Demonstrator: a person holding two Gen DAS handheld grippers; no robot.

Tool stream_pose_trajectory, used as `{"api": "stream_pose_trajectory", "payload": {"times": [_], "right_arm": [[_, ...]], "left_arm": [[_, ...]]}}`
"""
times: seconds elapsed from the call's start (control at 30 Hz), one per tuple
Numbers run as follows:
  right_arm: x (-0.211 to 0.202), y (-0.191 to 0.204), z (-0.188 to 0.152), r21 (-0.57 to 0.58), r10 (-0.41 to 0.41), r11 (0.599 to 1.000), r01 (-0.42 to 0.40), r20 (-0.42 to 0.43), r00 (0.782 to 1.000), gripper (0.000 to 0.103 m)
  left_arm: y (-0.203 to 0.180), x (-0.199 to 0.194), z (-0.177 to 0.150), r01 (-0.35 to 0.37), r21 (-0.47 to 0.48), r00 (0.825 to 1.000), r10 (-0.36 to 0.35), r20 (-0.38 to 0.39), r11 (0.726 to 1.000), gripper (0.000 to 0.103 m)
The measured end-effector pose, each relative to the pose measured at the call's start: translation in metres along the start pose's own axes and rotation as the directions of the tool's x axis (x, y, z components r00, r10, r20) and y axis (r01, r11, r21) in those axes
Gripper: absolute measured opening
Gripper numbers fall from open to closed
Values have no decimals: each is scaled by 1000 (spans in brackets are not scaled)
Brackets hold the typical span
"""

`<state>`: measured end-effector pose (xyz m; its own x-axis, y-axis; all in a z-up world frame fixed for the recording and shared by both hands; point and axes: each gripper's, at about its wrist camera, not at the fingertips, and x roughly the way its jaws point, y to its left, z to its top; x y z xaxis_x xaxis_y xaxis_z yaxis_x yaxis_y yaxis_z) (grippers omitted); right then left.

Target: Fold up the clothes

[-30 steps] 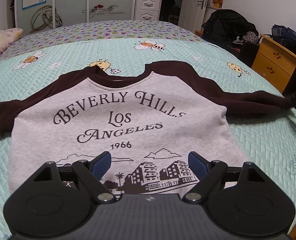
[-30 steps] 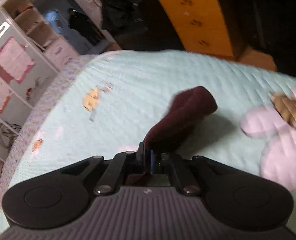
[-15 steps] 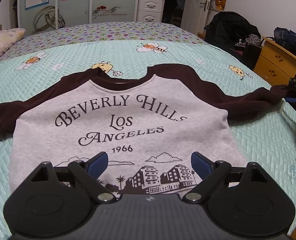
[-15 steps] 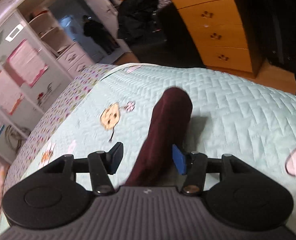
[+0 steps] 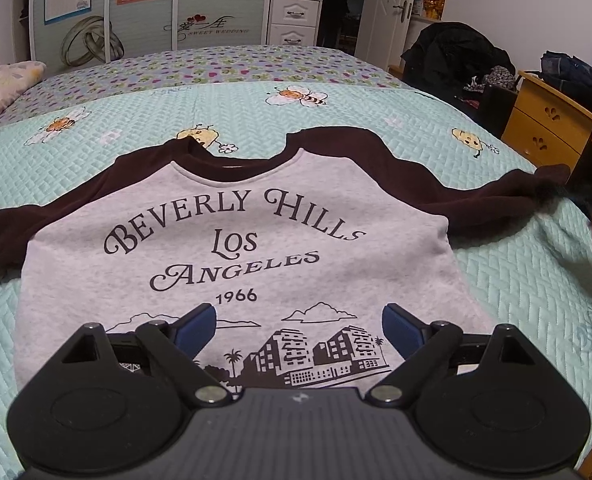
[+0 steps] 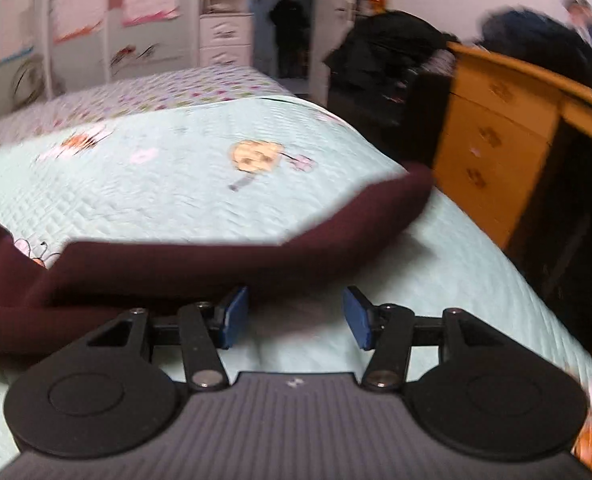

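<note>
left gripper (image 5: 298,330): hovering over the sweatshirt's hem at the near edge of the bed, jaws spread wide, gripping nothing.
right gripper (image 6: 292,316): hanging by the bed's right edge, jaws parted about halfway, only bare quilt between the pads; the sleeve is passing just beyond the left pad, not gripped.
sweatshirt (image 5: 236,240): lying face up and flat across the middle of the quilt (image 5: 516,288), grey body with dark lettering, collar pointing toward the far edge.
right sleeve (image 6: 224,264): stretching out sideways, its cuff reaching the right edge near the wooden dresser (image 6: 496,152).
left sleeve (image 5: 0,236): trailing out toward the left edge.
progress: the garment is looking spread and smoothed, both sleeves extended; no fold is showing yet, so folding the sleeves in and doubling the body appear to be remaining.
</note>
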<state>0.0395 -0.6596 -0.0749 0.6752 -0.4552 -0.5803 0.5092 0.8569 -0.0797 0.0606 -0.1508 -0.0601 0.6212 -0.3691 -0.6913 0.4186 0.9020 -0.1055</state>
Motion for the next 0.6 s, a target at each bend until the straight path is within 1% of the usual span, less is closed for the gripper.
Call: {"api": "stream_pose_trajectory", "payload": {"times": [0.03,0.07,0.1,0.13,0.17,0.2,0.23,0.27,0.33,0.43,0.47,0.53,0.6], "right_arm": [[8,10,14,-7,-13,1000,13,7,1000,55],[17,18,26,-6,-3,1000,3,18,1000,56],[30,23,35,4,-6,1000,6,-3,1000,56],[47,27,42,15,-25,1000,26,-42,999,56],[54,28,46,43,-40,998,43,-66,997,55],[55,22,46,102,-16,995,22,-62,998,55],[55,15,45,173,28,985,-20,-45,999,55],[52,5,40,253,76,965,-68,-23,997,55],[35,-18,27,395,128,909,-130,32,991,56],[18,-51,1,544,111,830,-122,54,992,56],[16,-59,-6,571,116,812,-120,44,992,56],[19,-69,-15,595,139,794,-125,22,990,56],[24,-72,-16,624,148,769,-136,33,989,56]], "left_arm": [[-1,2,0,1,-1,1000,-1,-6,1000,91],[-1,3,0,2,-2,1000,-2,-11,1000,91],[-2,5,-1,3,-1,1000,-3,-16,1000,91],[-3,5,0,3,3,1000,-3,-16,1000,91],[-3,3,0,2,9,1000,-2,-12,1000,91],[-2,2,1,0,13,1000,0,-7,1000,91],[0,2,1,-3,6,1000,3,-3,1000,91],[3,2,2,-6,0,1000,6,1,1000,91],[10,4,2,-11,-28,1000,11,1,1000,91],[16,11,-1,4,-71,1000,-6,-25,997,91],[16,13,-3,8,-72,999,-10,-32,997,91],[12,14,-4,10,-58,999,-12,-36,998,91],[7,13,-5,14,-40,999,-16,-33,999,91]]}}
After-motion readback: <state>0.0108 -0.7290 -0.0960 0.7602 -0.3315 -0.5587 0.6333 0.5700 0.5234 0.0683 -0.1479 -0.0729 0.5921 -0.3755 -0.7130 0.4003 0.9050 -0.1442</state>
